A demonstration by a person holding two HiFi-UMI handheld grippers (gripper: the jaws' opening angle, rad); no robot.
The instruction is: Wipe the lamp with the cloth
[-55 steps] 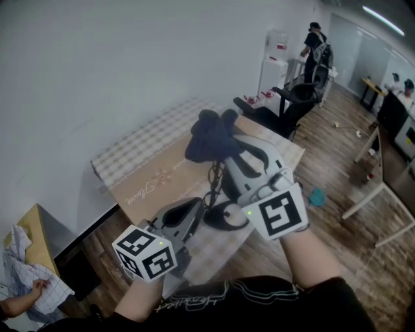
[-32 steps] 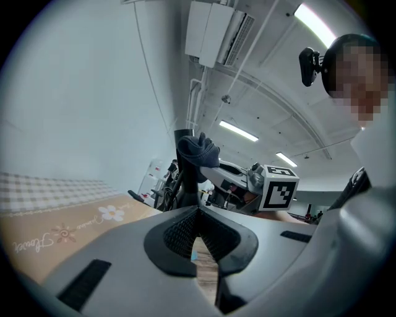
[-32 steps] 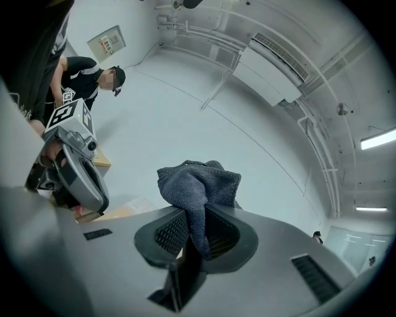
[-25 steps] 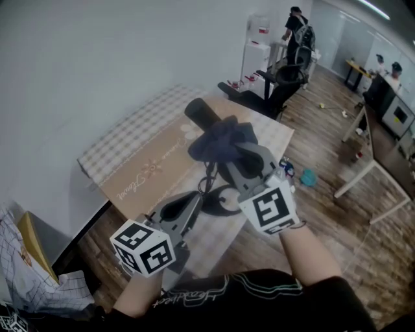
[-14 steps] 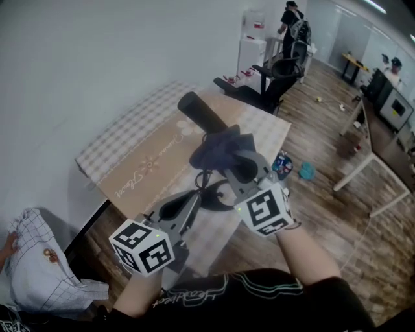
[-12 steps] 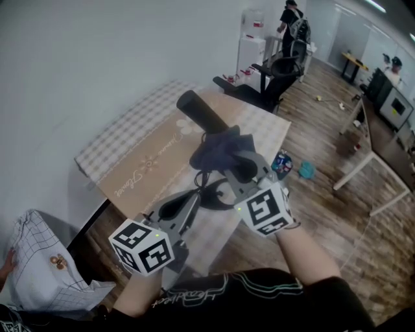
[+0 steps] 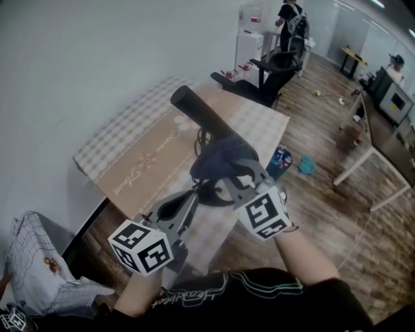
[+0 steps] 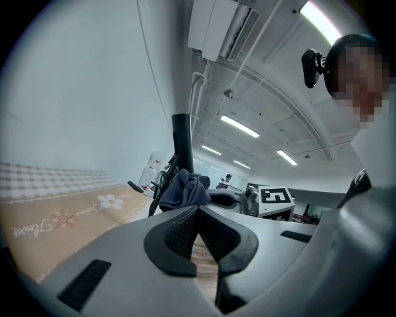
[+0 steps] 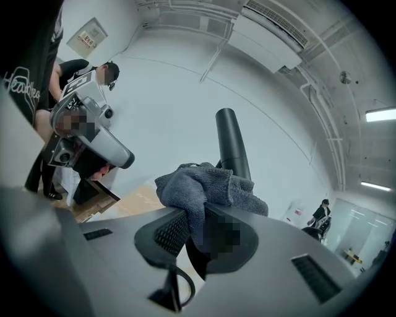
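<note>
A black lamp with a long tube head [image 7: 198, 115] stands on the table; its round base [image 7: 209, 195] lies near the front edge. In the right gripper view the lamp head [image 9: 231, 146] rises just behind the cloth. My right gripper [image 7: 228, 174] is shut on a dark grey cloth [image 7: 219, 159] pressed against the lamp's arm below the head. The cloth [image 9: 204, 191] bulges out above the closed pads. My left gripper [image 7: 185, 200] sits low at the table's front edge, shut with nothing between its pads [image 8: 185, 230]. From the left gripper view the cloth [image 8: 184, 190] shows beside the lamp post [image 8: 181, 145].
The table [image 7: 142, 162] has a checked cloth and a tan runner with flower print. A white wall [image 7: 78, 58] lies behind it. Office chairs [image 7: 269, 71] and a standing person [image 7: 288, 16] are at the far right. A person in checked fabric [image 7: 39, 266] crouches lower left.
My right gripper has slid the cloth down the lamp's arm toward me, uncovering the tube head. The left gripper has hardly moved.
</note>
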